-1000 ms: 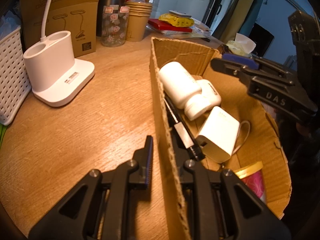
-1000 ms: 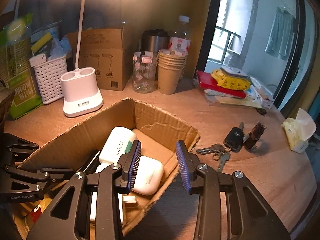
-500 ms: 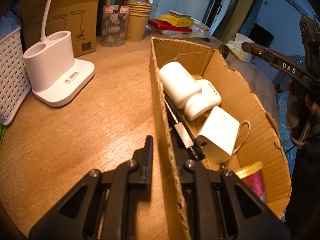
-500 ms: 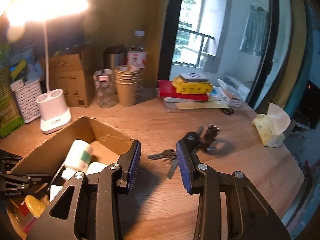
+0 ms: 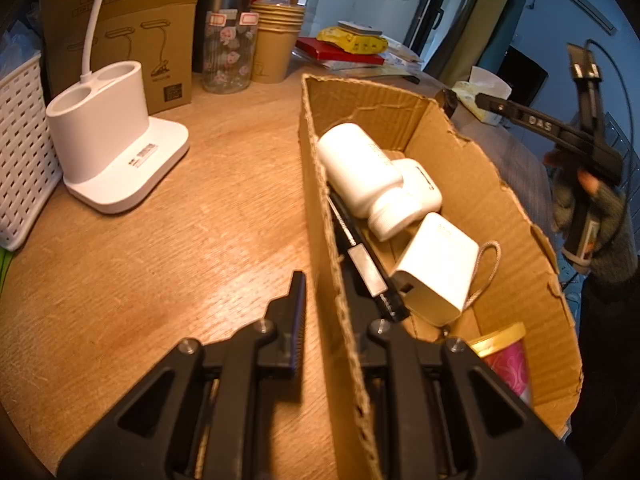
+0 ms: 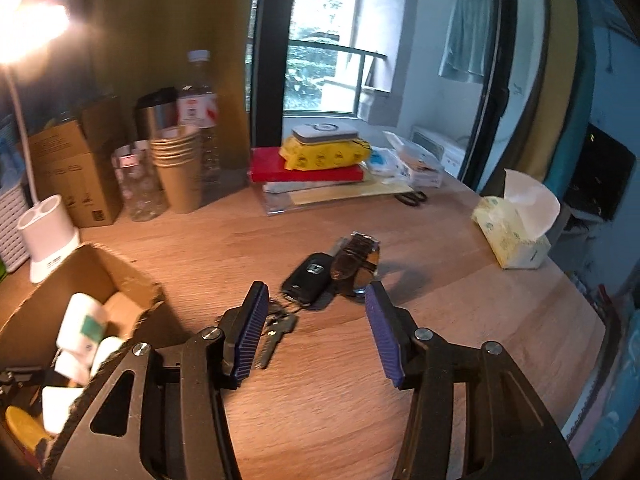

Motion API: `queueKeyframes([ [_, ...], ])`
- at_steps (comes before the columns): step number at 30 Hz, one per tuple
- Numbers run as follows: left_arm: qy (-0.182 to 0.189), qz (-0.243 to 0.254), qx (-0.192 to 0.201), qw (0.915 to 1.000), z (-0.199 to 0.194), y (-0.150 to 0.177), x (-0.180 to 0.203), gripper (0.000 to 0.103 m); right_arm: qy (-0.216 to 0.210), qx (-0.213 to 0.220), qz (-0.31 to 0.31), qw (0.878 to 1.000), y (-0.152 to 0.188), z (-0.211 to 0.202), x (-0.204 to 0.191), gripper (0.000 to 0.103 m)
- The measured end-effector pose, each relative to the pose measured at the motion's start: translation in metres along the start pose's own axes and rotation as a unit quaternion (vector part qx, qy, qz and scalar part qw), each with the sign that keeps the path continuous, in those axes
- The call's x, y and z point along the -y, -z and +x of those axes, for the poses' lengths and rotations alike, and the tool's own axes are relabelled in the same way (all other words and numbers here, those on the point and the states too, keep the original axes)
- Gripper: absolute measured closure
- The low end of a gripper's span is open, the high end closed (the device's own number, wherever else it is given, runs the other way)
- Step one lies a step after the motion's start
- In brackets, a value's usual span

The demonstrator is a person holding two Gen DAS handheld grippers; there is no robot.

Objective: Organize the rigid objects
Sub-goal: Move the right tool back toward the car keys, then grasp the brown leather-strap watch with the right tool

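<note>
Cardboard box (image 5: 500, 204): open-topped and torn along its rim, it sits on the wooden table (image 5: 168, 256) and serves as the landmark for everything below.
Left gripper (image 5: 332, 300): clamped on the box's near side wall, one finger outside the cardboard and the other inside.
Right gripper (image 6: 316, 320): its blue-padded jaws have just been opening and now stand apart with nothing between the pads, poised over the table to the right of the box.
Car key fob (image 6: 308, 280): black, lying on the table to the right of the box, just beyond the right gripper's fingertips, with metal keys (image 6: 276, 336) trailing from it toward the left pad.
Wristwatch (image 6: 356, 264): resting against the fob on the side away from the box.
Box contents: a white bottle (image 5: 360, 168) lies on its side along the clamped wall, a white charger (image 5: 436, 268) with a cord loop sits nearer the left gripper, and a gold-lidded pink jar (image 5: 504, 352) fills the nearest corner.
Desk lamp base (image 5: 108, 148): white, left of the box on bare table.
Paper cups (image 5: 278, 44): stacked behind the box, beside a patterned glass jar (image 5: 228, 56).
Tissue pack (image 6: 512, 228): yellow, far right of the box, well apart from the keys.
Person's hand (image 5: 588, 216): gloved, gripping the right tool's handle beyond the box's far wall.
</note>
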State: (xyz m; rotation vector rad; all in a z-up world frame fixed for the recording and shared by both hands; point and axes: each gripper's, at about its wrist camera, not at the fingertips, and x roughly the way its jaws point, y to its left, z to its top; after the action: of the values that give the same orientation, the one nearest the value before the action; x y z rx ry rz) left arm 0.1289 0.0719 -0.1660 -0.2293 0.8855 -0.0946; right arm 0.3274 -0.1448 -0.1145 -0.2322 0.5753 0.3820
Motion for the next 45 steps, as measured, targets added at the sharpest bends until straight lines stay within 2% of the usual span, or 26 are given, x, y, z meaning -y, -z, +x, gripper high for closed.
queueKeyframes([
  [9,0.000,0.000,0.000,1.0000,0.000,0.000,0.000,0.086,0.009,-0.028,0.016,0.999,-0.003,0.037,0.014,0.049],
  [29,0.000,0.000,0.000,1.0000,0.000,0.000,0.000,0.086,0.045,-0.076,0.007,0.996,-0.011,0.096,0.025,0.049],
  [37,0.000,0.000,0.000,1.0000,0.000,0.000,0.000,0.086,0.054,-0.091,0.010,0.994,-0.014,0.117,0.032,0.043],
  [45,0.000,0.000,0.000,1.0000,0.000,0.000,0.002,0.086,0.035,-0.127,0.038,0.991,-0.015,0.136,0.043,0.042],
])
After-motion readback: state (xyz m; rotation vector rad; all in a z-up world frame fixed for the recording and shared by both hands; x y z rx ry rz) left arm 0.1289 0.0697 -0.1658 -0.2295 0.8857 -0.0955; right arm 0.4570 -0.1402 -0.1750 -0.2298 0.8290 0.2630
